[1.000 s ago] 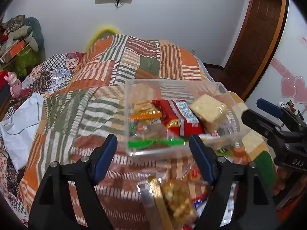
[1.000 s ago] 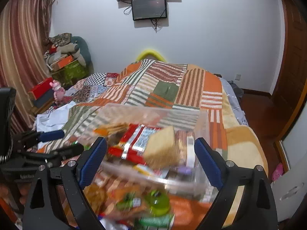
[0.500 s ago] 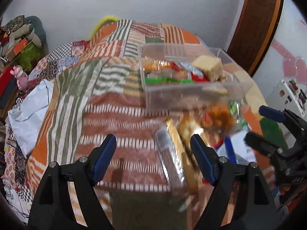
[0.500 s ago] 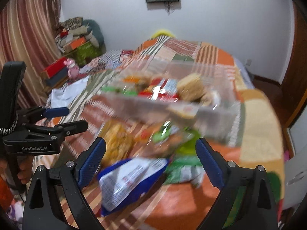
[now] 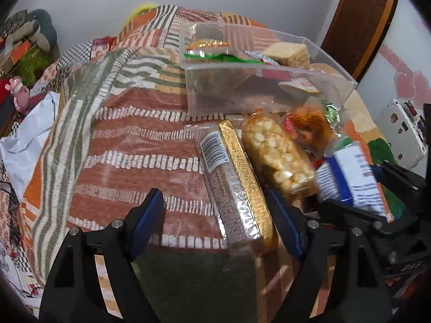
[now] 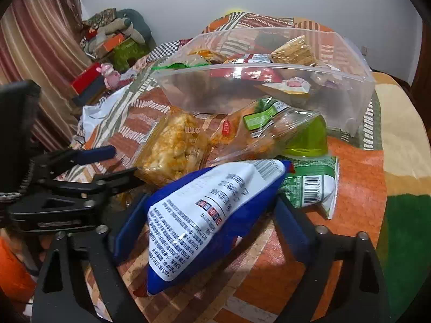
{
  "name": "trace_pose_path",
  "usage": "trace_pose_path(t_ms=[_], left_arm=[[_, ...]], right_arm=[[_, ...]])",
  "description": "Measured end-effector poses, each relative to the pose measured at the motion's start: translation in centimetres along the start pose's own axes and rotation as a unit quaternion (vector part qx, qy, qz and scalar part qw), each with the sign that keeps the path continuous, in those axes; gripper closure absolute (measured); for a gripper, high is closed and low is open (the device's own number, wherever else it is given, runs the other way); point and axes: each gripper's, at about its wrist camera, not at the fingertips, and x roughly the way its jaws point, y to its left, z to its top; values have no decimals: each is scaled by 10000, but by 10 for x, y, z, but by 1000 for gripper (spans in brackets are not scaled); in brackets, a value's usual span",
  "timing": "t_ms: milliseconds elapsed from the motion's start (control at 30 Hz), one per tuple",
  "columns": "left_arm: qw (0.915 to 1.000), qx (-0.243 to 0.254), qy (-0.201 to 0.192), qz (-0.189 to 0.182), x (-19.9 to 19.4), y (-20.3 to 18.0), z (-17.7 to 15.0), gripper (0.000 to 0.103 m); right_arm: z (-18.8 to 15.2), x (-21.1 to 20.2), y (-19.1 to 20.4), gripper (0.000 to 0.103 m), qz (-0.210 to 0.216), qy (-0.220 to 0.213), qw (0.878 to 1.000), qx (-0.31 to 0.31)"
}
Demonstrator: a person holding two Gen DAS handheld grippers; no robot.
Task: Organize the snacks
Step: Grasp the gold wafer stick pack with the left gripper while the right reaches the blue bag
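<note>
A clear plastic box (image 5: 269,67) (image 6: 269,67) sits on the striped quilt with crackers and red and green packets inside. Loose snacks lie in front of it. My left gripper (image 5: 215,223) (image 6: 115,164) is open over a long gold-and-clear biscuit packet (image 5: 237,188) that lies close to its right finger. My right gripper (image 6: 211,226) (image 5: 377,202) straddles a puffy blue-and-white bag (image 6: 210,210) (image 5: 347,177). Its jaws are closing, and the bag fills most of the gap between them. A yellow puffed-corn bag (image 5: 277,150) (image 6: 175,145) lies between the two grippers.
An orange snack bag (image 6: 256,134), a green jelly cup (image 6: 309,137) and a green packet with a barcode (image 6: 309,185) lie near the box's front. White cloth (image 5: 21,140) hangs off the bed's left side. A brown door (image 5: 361,21) stands at the far right.
Both grippers have dropped from box height toward the loose snacks in front of it. The right jaws have narrowed around the blue bag; the left jaws keep their width.
</note>
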Motion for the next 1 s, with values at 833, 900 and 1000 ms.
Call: trace_pose_path(t_ms=[833,900,1000], left_arm=[[9986,342,-139,370,24,-11,6,64],[9988,341,-123,317,21,-11,4,64],[9987,340,-222,302,7,-12,3,67]], right_arm=[[-18,-41,-25,32,-135,-338,9993,80],[-14,-46,-26,32,-140,-416,9990,61],[-5,-53,-28,32,-152,-559,9983,30]])
